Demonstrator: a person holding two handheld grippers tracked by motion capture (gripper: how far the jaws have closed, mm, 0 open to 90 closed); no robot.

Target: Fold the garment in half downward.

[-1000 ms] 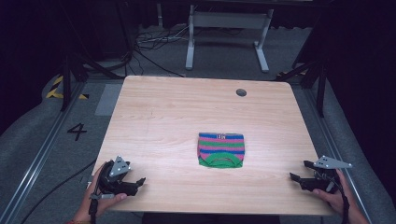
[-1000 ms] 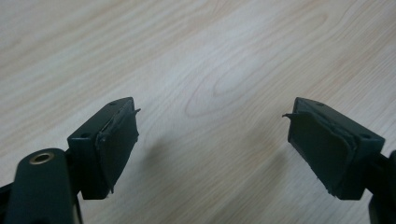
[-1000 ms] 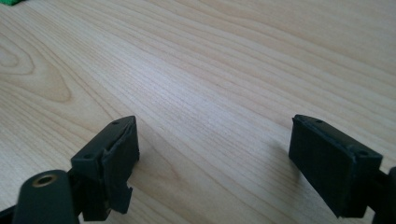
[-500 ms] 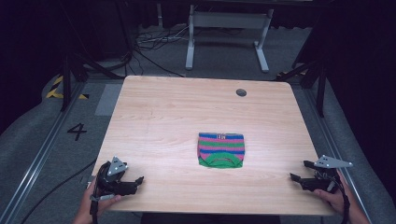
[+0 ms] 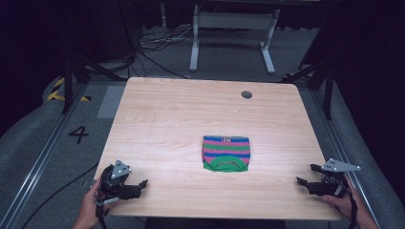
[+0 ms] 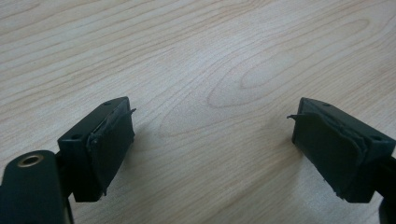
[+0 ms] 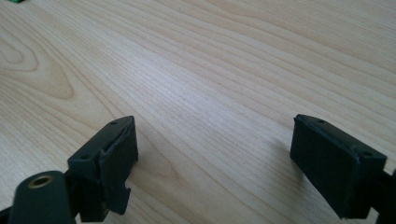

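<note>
The left gripper (image 5: 138,186) rests low at the near left corner of the table (image 5: 181,114), well apart from the folded striped cloth (image 5: 226,153); its jaws stand wide apart, holding nothing. The right gripper (image 5: 305,175), at the near right corner beyond the cloth, is equally wide and empty, with only bare wood between its jaws

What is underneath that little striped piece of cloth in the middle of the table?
The striped cloth lies flat on the wooden table, so bare wood shows all around it. Whatever might sit beneath it is covered; no bulge is visible from the high view.
</note>
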